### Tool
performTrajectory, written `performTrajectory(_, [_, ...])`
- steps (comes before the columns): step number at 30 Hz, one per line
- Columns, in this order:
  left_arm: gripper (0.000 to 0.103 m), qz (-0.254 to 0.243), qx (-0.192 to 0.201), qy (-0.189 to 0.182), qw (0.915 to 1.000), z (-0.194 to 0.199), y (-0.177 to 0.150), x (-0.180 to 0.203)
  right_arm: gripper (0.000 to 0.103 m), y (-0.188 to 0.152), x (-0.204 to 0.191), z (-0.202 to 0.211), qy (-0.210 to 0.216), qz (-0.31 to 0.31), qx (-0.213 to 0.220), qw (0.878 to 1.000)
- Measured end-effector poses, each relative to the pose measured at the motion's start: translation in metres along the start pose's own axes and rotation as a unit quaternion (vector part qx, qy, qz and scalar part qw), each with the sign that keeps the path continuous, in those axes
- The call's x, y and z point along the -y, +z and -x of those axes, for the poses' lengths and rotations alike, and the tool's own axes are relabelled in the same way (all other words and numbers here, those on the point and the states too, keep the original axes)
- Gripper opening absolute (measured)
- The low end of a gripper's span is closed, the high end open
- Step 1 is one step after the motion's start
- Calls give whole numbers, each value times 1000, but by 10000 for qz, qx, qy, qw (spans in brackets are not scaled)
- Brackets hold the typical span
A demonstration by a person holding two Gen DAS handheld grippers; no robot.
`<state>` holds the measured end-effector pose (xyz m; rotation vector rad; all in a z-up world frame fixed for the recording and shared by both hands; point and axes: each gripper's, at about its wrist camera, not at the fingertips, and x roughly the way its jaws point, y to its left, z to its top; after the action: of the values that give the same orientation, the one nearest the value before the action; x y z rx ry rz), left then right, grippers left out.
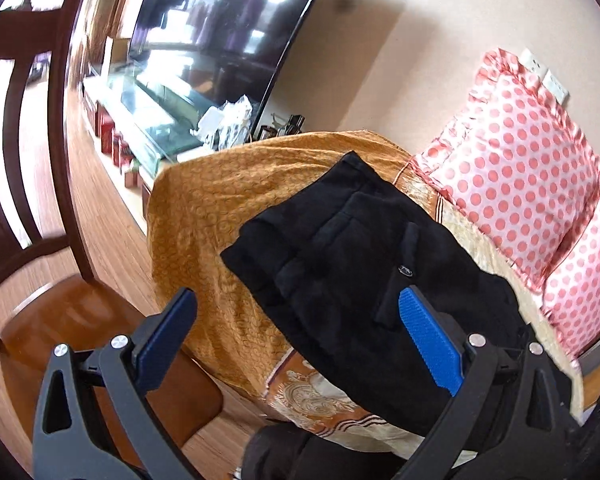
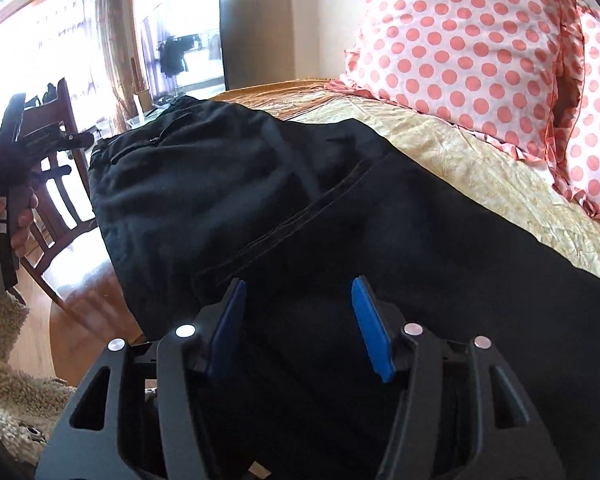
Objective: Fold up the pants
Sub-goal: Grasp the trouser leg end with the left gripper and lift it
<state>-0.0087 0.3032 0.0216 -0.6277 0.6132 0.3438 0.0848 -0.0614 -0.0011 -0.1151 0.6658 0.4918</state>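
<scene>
Left view: my left hand-held gripper (image 1: pixel 296 312) gapes wide, empty, over the black pants (image 1: pixel 340 248), lying waistband-up, pocket showing, on the bed (image 1: pixel 204 208). Right view: my right hand-held gripper (image 2: pixel 298 300) spreads wide above the pants' (image 2: pixel 260 200) seamed, rumpled legs.

A polka-dot pillow (image 2: pixel 460 52) tops the gold bedspread (image 1: pixel 220 208) (wooden chair (image 1: pixel 40 160) alongside).
</scene>
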Motion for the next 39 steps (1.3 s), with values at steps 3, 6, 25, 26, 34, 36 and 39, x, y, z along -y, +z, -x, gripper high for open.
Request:
performTrajectory(3, [100, 752, -403, -542, 9949, -17, 5, -26, 62, -2, 0, 1, 5, -33, 17, 10000])
performTrajectory(6, [97, 1261, -700, -1122, 9832, -33, 7, -38, 63, -1, 1, 2, -7, -45, 3, 10000])
performTrajectory(25, [86, 1353, -578, -1831, 9720, -36, 23, -1, 66, -1, 5, 1, 65, -225, 25, 9997])
performTrajectory(26, [83, 1526, -663, -1765, 9701, -42, 21, -5, 66, -1, 5, 1, 65, -226, 32, 9997])
performTrajectory(34, [51, 1806, -616, -1394, 9717, -48, 17, -13, 66, -2, 5, 2, 69, -235, 66, 9997])
performTrajectory(36, [30, 1777, -603, -1226, 9746, -48, 16, -13, 66, -2, 6, 2, 77, -252, 81, 9996])
performTrajectory(39, [16, 1559, -538, -1126, 9798, -44, 18, -7, 66, -3, 5, 4, 79, -237, 89, 9996])
